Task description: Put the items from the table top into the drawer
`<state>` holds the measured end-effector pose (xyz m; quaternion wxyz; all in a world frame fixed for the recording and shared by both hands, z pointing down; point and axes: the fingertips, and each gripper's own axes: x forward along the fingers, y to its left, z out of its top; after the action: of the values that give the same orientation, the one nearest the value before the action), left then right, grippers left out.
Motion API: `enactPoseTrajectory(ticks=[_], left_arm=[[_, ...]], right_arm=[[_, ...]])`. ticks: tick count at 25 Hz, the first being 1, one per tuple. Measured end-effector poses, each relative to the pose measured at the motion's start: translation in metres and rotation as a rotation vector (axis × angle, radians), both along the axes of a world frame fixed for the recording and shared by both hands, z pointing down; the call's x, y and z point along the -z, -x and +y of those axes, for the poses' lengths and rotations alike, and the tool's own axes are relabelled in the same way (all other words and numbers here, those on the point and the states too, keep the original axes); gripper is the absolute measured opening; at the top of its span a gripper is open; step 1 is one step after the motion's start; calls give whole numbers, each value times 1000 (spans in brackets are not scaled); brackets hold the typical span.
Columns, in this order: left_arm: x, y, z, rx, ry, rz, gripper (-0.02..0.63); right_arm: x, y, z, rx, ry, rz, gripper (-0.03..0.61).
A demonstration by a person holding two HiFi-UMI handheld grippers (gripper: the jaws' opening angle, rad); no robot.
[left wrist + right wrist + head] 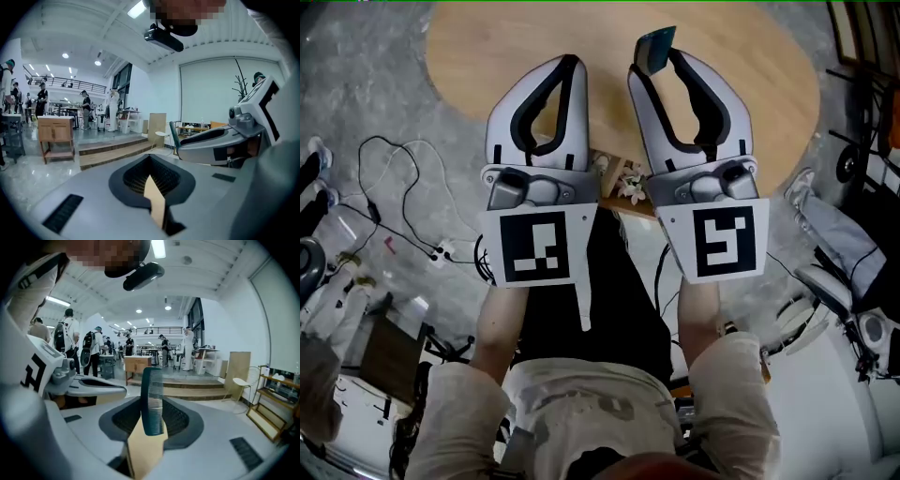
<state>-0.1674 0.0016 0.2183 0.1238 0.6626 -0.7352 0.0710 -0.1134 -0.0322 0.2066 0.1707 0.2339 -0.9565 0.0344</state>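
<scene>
Right tool: clenched on a dark teal comb. My pads pinch its lower end across the flat faces.
Comb in the grip: it stands upright past the tips, with the fine teeth toward the right of the right gripper view.
Left tool: closed, with nothing between its pads.
Where the comb is: in the air, over the near part of the round wooden table, close beside my left tool.
Handling: I judge it light, thin, stiff plastic. It is smooth enough to pivot or slide in an end pinch, and the teeth would bend if squeezed.
Best hold: on the solid spine, nearer the middle.
Drawer: I cannot pick it out in any view.
</scene>
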Motion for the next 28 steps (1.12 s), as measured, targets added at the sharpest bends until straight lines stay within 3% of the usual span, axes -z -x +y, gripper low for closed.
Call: enactPoseTrajectory(ticks=[10,13,14,16,18,23,28], left_arm=[[6,-54,-11,-92,4,-60,6],[1,-68,-17,-121,19,-64,6],[0,-72,-17,-128,27,-66,6],[0,-81,-15,-142,31,-73,6],[-1,-94,-14,-162,35,-75,6],[-15,-127,-8,-246,70,-69,6],[-33,-144,-7,-303,102,-56,6]], right_arm=[[1,-65,6,-74,29,-26,147],[-7,-80,3,-83,0,-11,147],[-16,-85,6,-75,-19,26,147],[-52,-107,29,-13,-15,196,147],[-97,-139,63,85,29,359,147],[-196,-230,150,296,170,635,147],[-283,-293,188,332,283,834,147]])
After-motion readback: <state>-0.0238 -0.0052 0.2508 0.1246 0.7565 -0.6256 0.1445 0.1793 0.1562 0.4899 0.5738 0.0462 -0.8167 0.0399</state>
